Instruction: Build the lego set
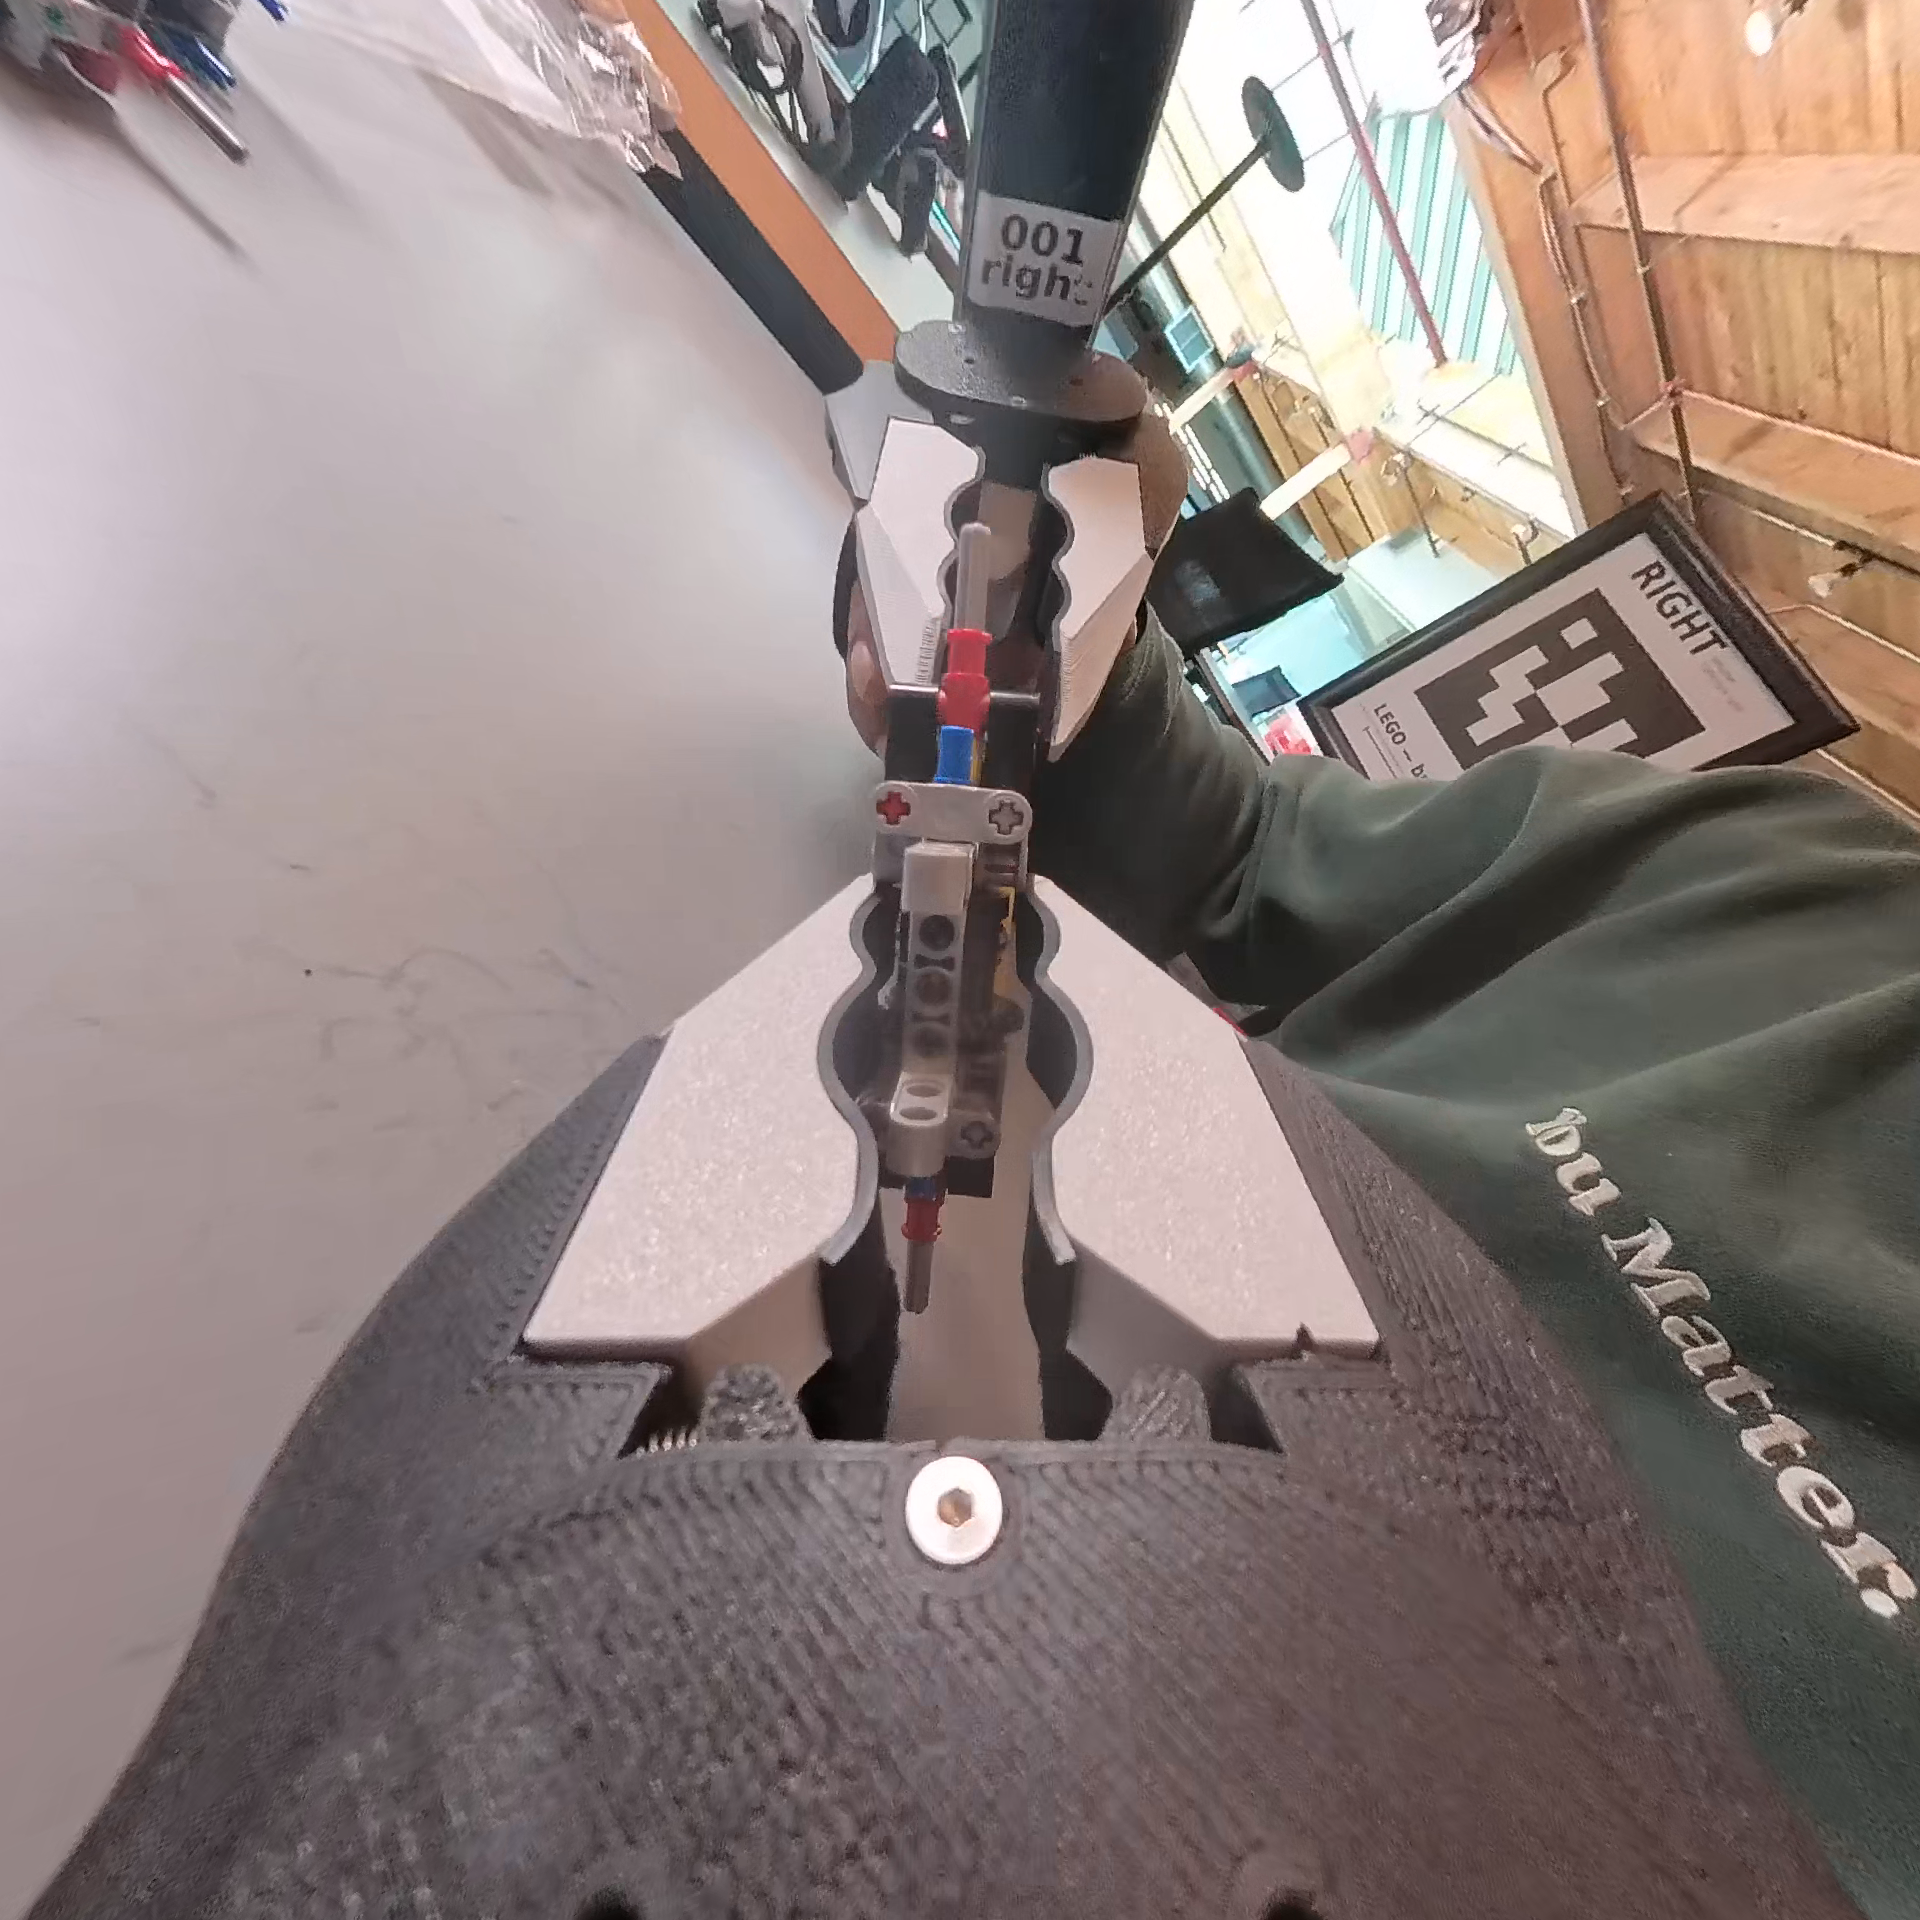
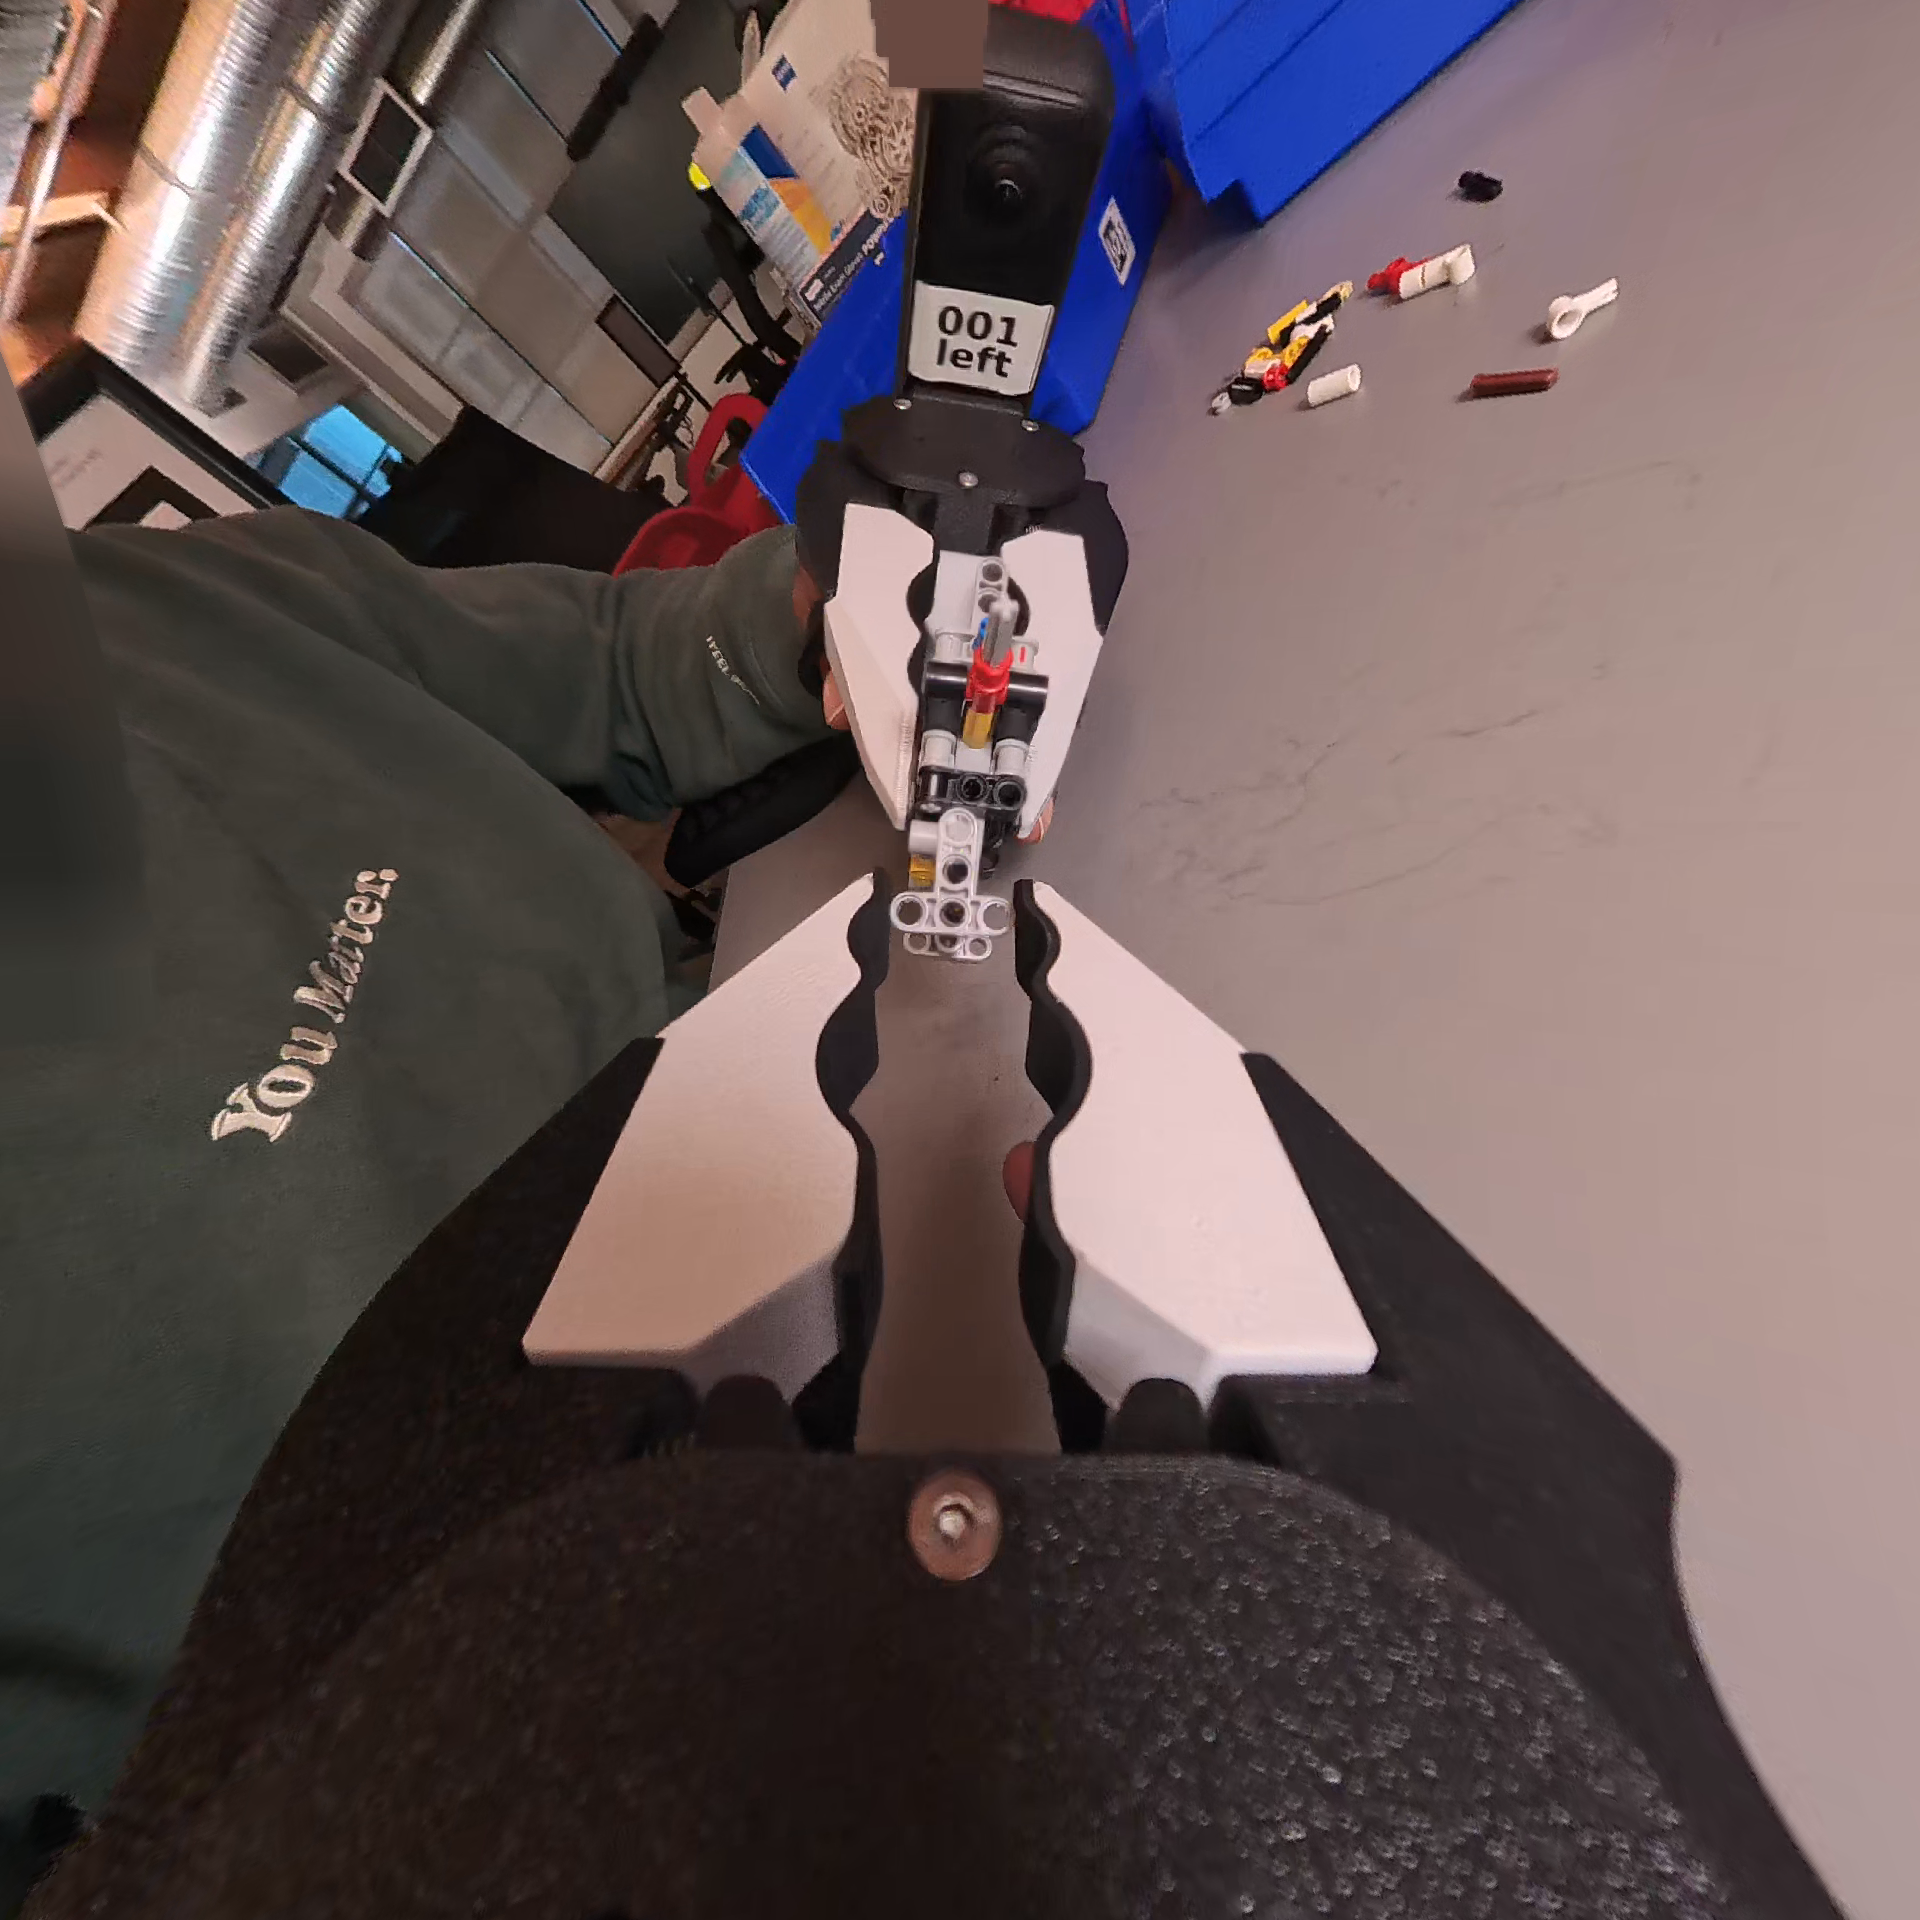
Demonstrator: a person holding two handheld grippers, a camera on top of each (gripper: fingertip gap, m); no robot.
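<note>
The left gripper (image 1: 951,883) clamps a grey-and-black plastic brick assembly (image 1: 940,997), whose white T-shaped end (image 2: 951,914) sits untouched between the right gripper's (image 2: 948,894) parted fingers.

My left gripper (image 1: 951,883) clamps a toy-brick assembly (image 1: 940,997) of grey and black beams with red, blue and yellow pins, lengthwise. Its far end apparently sits in my right gripper (image 2: 951,899), contact unclear.

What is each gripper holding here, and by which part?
The left gripper clamps the brick assembly along its grey middle. The right gripper flanks its white T-shaped end; contact cannot be told.
</note>
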